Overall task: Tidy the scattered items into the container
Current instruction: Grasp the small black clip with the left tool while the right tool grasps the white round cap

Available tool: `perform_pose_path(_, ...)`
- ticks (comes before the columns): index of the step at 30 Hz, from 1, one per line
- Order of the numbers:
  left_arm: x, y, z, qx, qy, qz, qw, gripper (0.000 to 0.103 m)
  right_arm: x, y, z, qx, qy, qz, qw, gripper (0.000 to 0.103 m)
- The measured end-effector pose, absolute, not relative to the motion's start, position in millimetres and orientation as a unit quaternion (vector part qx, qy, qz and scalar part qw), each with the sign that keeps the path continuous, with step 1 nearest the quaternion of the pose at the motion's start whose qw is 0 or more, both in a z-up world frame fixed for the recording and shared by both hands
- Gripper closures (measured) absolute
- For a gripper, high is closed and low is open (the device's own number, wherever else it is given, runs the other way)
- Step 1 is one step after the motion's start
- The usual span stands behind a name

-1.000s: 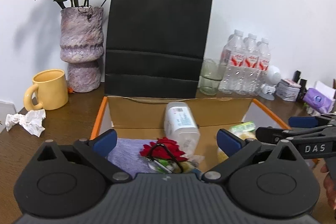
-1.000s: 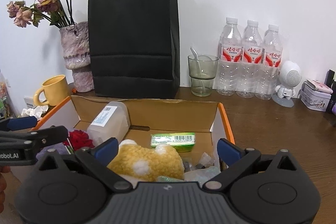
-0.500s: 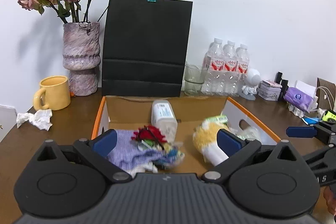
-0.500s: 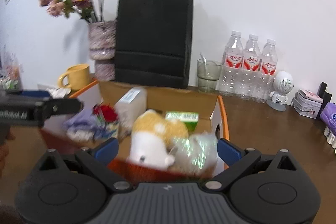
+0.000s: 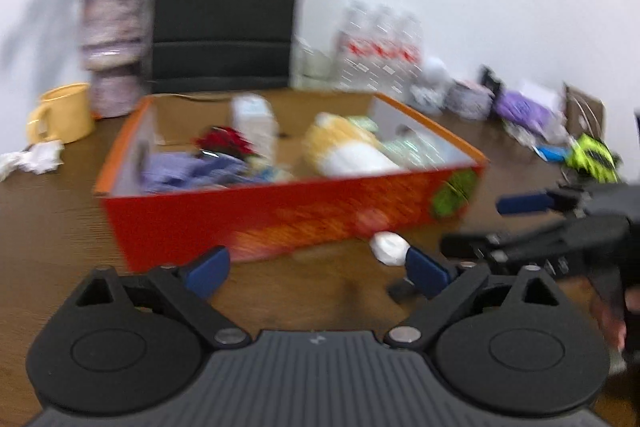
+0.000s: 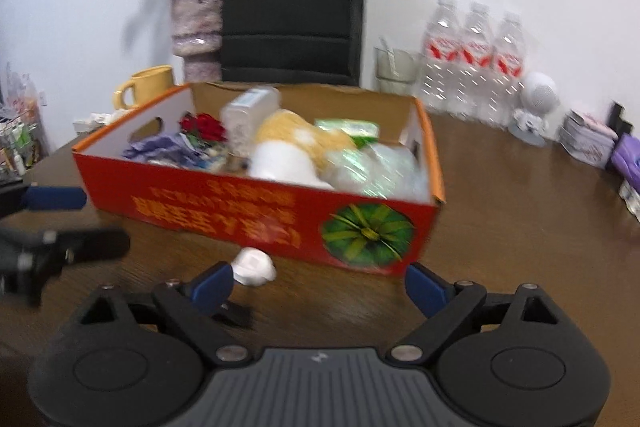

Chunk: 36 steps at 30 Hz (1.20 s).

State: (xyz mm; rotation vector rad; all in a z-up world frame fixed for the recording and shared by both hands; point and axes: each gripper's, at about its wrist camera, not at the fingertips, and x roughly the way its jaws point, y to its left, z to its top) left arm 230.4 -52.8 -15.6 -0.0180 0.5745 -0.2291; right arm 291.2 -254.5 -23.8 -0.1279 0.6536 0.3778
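Holds the left gripper [image 5: 318, 267] and the right gripper [image 6: 320, 287] low over the near edge of the desk [image 6: 520, 227], side by side, both aimed at the box [image 6: 240, 211]. Shows both pairs of jaws wide apart and closing a little, with nothing between them and nothing gripped. Reads as lining up for a pickup, not as a carry.

Finds the box toward the middle of the desk, long near wall facing the grippers, already well filled. Plush [image 6: 288, 147] lying across the middle, bottle [image 6: 248, 115] behind it toward the far wall. Flower [image 6: 202, 127] and cloth [image 6: 160, 149] at the left end, packet [image 6: 348, 127] and wrap [image 6: 380, 167] at the right end. Looks loosely packed, with most things about level with the rim, probably dropped in one after another and not arranged.

Leaves one wad [image 6: 254, 267] outside, on bare desk just beside the near wall; touching it or not, cannot tell through the blur. Sits just ahead of the right gripper's left finger and of the left gripper's right finger, so between the two tools. Seems the likeliest next thing to go in. Light and crushable by the look of it, so calls for a soft pinch and a short lift over the wall.

Shows also a small dark thing on the desk just nearer than the wad, too blurred to name.

Mug [image 5: 60, 115] and tissue [image 5: 32, 159] near the left edge, clutter [image 5: 528, 107] along the right edge. Part of the tidying or not, cannot tell.
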Motion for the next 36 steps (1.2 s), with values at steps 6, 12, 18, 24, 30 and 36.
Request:
perform_pose_path(6, 242, -91, -35, 0.018, 0.312, -0.144, 0.939, 0.026, 293, -284, -33, -0.040, 0.333, 0.167, 0.927, 0.017)
perform_pose_path(12, 251, -101, -43, 0.036, 0.320, -0.142, 0.936, 0.076, 297, -299, -36, -0.020, 0.339, 0.165, 0.926, 0.017)
perform_pose_path(18, 247, -99, -42, 0.040, 0.316, -0.146, 0.937, 0.091, 294, -293, -35, -0.026, 0.334, 0.174, 0.926, 0.017)
perform_pose_path(24, 248, -69, -32, -0.009, 0.297, -0.124, 0.947, 0.091, 290, -276, -39, -0.030, 0.327, 0.192, 0.925, 0.018)
perform_pose_path(30, 247, -35, -22, -0.049, 0.278, -0.094, 0.955, 0.091, 288, -233, -40, -0.043, 0.312, 0.219, 0.923, 0.038)
perform_pose_path(36, 245, -21, -21, -0.053, 0.274, -0.088, 0.956, 0.091, 299, -199, -45, -0.055, 0.328, 0.211, 0.919, 0.058)
